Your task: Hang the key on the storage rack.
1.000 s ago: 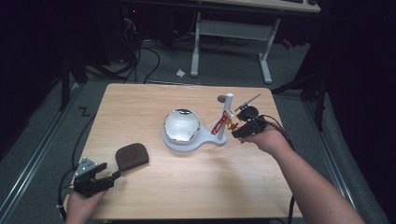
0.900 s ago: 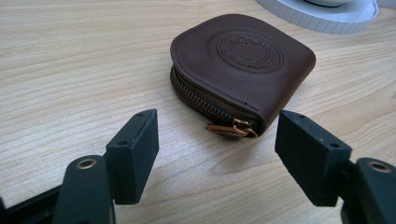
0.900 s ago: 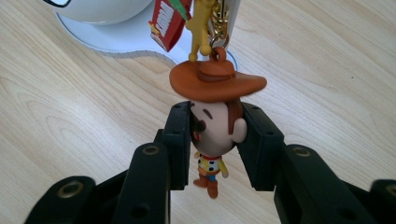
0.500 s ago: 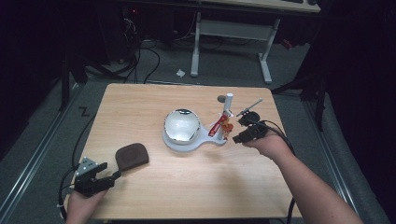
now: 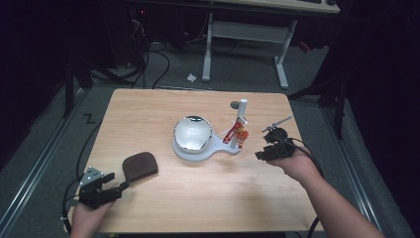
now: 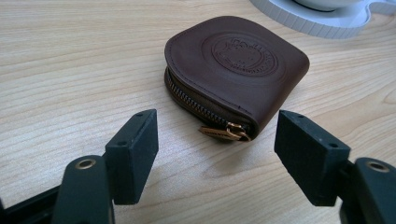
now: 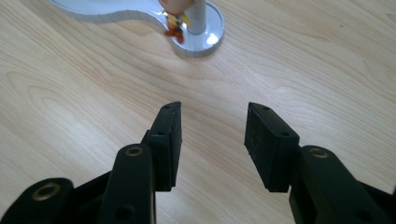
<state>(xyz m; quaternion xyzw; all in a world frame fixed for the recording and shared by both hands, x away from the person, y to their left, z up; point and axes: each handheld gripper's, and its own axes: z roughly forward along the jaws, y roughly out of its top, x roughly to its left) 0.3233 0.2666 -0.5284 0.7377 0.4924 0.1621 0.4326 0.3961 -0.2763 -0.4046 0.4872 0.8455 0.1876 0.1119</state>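
A light wooden table (image 5: 163,106) stands on a dark floor, with a person's forearms reaching in from the near edge. Near the middle of the table sits a white stand (image 5: 198,148) carrying a round, shiny mirror (image 5: 192,132), and on the stand's right end rises a short white post (image 5: 241,111) with a small red and yellow figure (image 5: 235,135) hanging against it. A small dark round thing (image 5: 234,104) lies on the table just beyond the post; what it is cannot be told. At the near left, a brown leather zip pouch (image 5: 139,165) lies flat on the wood, well apart from the stand. The left gripper (image 6: 215,144) is held low at the near left corner, pointing at the pouch, its jaws spread wide with nothing between them; in the left gripper view the pouch's brass zip pull (image 6: 229,132) lies just ahead of the gap, untouched, and the embossed round mark on the pouch faces up. The right gripper (image 7: 212,140) is held over the right side of the table, just right of the stand, its jaws apart and empty above bare wood. In the right gripper view the stand's round end with the post and figure lies ahead, apart from the jaws.
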